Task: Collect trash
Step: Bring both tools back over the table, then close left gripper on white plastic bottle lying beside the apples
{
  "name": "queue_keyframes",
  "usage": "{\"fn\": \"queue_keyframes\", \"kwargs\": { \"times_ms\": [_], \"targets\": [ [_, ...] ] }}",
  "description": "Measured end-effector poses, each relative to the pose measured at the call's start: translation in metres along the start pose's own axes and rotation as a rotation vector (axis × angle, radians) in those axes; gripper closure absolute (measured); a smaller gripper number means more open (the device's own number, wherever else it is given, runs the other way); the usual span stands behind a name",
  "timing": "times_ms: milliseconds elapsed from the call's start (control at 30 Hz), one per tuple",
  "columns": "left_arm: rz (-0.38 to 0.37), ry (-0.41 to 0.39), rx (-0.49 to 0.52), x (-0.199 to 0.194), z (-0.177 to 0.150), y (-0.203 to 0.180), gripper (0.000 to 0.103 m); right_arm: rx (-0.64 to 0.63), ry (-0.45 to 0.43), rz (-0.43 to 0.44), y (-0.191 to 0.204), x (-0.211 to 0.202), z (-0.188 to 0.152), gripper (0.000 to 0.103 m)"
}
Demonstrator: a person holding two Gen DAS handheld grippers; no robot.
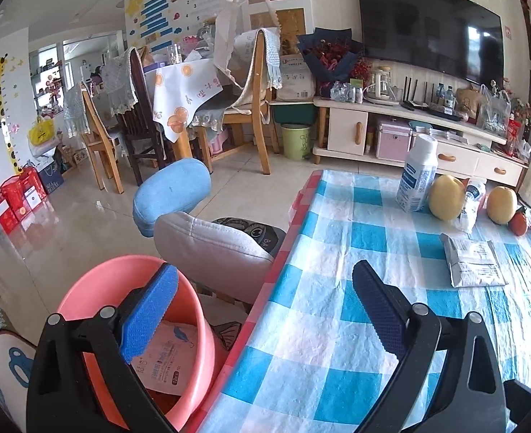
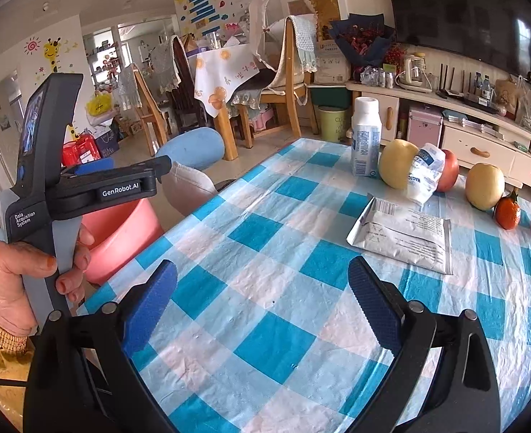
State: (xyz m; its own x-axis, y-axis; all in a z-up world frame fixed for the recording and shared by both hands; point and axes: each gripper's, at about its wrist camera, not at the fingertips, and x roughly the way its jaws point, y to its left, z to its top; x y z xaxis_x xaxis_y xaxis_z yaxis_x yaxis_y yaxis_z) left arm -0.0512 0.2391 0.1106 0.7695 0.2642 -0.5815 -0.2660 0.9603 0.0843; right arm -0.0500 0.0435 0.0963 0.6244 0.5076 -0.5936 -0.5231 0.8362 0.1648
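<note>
Right tongs (image 2: 261, 297) agape, wrapper (image 2: 402, 234) beyond.

Left tool (image 1: 265, 314) spread wide and empty, right tool (image 2: 263, 296) likewise, left hand (image 2: 27, 281) gripping its handle

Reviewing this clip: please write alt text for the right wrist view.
The open right gripper hovers empty over a blue-and-white checked tablecloth, facing a flat white paper packet. Behind stand a white plastic bottle, fruit and a crumpled wrapper; left, a hand holds the other gripper above a pink bucket.
</note>
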Motion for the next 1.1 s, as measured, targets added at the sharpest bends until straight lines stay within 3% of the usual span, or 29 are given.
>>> {"fn": "queue_keyframes", "kwargs": {
  "times_ms": [267, 567, 800, 967, 1100],
  "targets": [
    [0.05, -0.004, 0.084, 0.0, -0.005, -0.029, 0.007, 0.074, -0.026, -0.02, -0.038, -0.013, -0.005, 0.007],
    [0.062, 0.005, 0.149, 0.001, -0.009, -0.053, 0.007, 0.068, -0.043, -0.096, -0.07, -0.027, -0.009, 0.007],
    [-0.064, -0.006, 0.211, -0.007, -0.014, -0.09, 0.007, 0.124, -0.053, -0.133, -0.11, -0.042, -0.013, 0.007],
    [-0.184, 0.008, 0.277, -0.006, -0.011, -0.136, 0.007, 0.22, -0.076, -0.167, -0.152, -0.057, -0.018, 0.007],
    [-0.295, 0.042, 0.257, 0.005, 0.002, -0.179, 0.007, 0.26, -0.077, -0.193, -0.177, -0.064, -0.024, 0.007]
  ]
}}
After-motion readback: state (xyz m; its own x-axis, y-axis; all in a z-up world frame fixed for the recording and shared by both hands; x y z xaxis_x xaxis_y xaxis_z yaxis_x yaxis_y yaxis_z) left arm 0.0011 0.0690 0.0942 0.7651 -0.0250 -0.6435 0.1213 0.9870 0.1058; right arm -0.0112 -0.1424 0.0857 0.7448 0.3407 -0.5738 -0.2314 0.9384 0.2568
